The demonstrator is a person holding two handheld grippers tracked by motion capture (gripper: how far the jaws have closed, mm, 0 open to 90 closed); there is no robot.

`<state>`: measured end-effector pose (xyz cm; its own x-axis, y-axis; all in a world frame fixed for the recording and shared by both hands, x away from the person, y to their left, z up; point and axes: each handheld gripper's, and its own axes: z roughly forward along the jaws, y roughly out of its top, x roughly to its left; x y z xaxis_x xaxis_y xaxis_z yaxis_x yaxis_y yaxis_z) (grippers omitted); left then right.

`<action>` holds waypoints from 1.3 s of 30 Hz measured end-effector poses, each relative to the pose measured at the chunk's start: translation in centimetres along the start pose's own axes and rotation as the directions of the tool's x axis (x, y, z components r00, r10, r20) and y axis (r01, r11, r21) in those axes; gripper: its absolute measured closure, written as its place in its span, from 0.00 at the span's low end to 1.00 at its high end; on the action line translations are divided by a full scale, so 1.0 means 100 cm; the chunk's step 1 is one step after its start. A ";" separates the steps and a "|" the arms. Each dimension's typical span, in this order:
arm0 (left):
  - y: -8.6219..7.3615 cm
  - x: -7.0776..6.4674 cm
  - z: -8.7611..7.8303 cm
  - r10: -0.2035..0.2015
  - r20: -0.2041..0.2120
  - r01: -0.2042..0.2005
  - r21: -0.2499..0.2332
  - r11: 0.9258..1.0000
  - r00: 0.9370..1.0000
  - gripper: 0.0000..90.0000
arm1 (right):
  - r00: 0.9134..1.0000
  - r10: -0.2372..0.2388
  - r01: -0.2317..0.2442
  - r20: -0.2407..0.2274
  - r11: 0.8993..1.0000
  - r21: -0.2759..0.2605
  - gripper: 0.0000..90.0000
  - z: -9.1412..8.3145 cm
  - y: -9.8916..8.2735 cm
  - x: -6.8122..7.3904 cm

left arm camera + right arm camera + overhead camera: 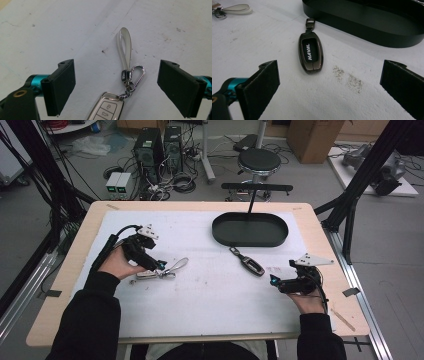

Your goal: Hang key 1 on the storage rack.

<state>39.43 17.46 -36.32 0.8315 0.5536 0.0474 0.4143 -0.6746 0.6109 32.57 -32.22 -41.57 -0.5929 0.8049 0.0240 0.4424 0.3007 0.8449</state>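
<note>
Left gripper: jaws spread wide, holding nothing, low over the worktop.
White key fob: lies between the left jaws, close in; its long axis runs away from the gripper, with the carabiner and pale strap loop extending ahead.
Right gripper: jaws spread, empty.
Dark key fob: ahead of the right gripper, slightly left of its centreline, long axis pointing away.
Black tray: beyond the dark key fob.
Nearer hand: each fob lies nearest its own-side gripper; judged a straight advance, then closure.
</note>
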 end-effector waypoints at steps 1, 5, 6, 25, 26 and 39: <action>0.001 -0.001 0.003 0.000 0.004 0.000 0.000 1.000 1.000 0.18 | 1.000 0.006 -0.006 -0.003 1.000 -0.002 0.02 0.000 0.000 0.000; 0.006 -0.003 0.014 0.003 0.026 -0.004 0.010 1.000 1.000 0.19 | 1.000 0.005 -0.005 -0.003 1.000 0.001 0.02 0.000 0.000 0.000; 0.008 -0.005 0.021 0.010 0.029 -0.010 0.033 0.999 1.000 0.19 | 1.000 0.005 -0.005 -0.003 1.000 0.005 0.02 0.000 0.000 0.001; 0.012 -0.007 0.064 -0.009 0.083 0.002 0.081 0.997 0.997 0.22 | 1.000 -0.012 0.012 0.005 1.000 0.010 0.02 0.000 0.000 0.001; 0.012 -0.007 0.067 -0.004 0.082 -0.004 0.093 0.996 0.997 0.22 | 1.000 -0.010 0.009 0.006 1.000 0.012 0.02 0.001 0.000 0.001; 0.008 -0.006 0.078 -0.015 0.059 0.005 0.169 0.986 0.998 0.58 | 0.999 -0.021 0.021 0.036 1.000 0.012 0.02 -0.002 -0.001 0.003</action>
<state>42.17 12.82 -42.01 0.8454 0.5341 -0.0084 0.4752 -0.7446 0.4688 32.26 -32.13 -41.58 -0.5773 0.8164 -0.0134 0.4377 0.3233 0.8390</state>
